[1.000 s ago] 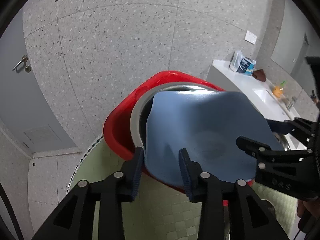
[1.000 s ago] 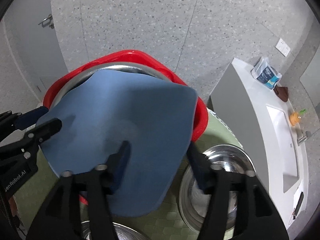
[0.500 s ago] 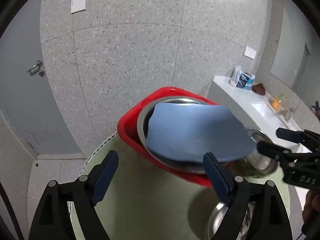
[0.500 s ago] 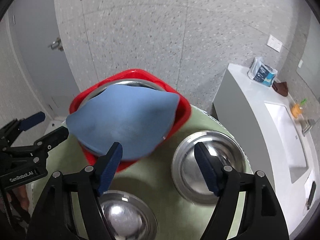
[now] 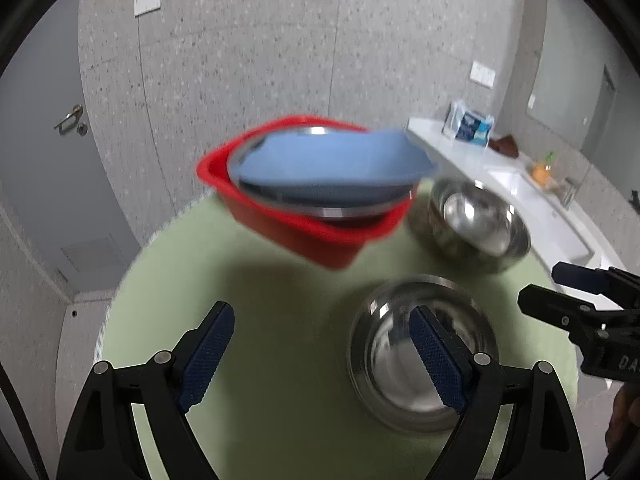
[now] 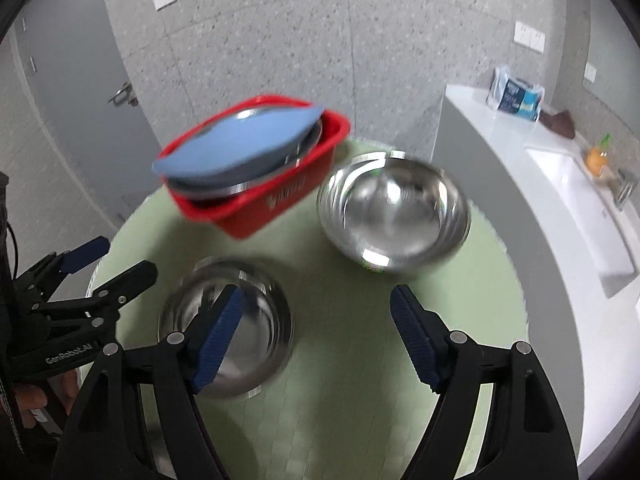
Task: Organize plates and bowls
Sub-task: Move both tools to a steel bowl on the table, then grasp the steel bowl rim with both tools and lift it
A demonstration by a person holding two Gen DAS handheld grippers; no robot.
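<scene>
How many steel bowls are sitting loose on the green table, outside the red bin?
2. The larger steel bowl stands right of the red bin; the smaller steel bowl sits nearer the cameras. More steel dishes lie in the bin under the blue plate.

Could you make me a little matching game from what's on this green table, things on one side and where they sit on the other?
Things:
1. blue plate
2. red basin
3. small steel bowl
4. large steel bowl

Places:
A. nearest the white counter
B. at the far edge of the green table, holding dishes
C. nearest the grippers
D. on top of the stack in the basin

Pairs: 1-D, 2-B, 3-C, 4-A
</scene>
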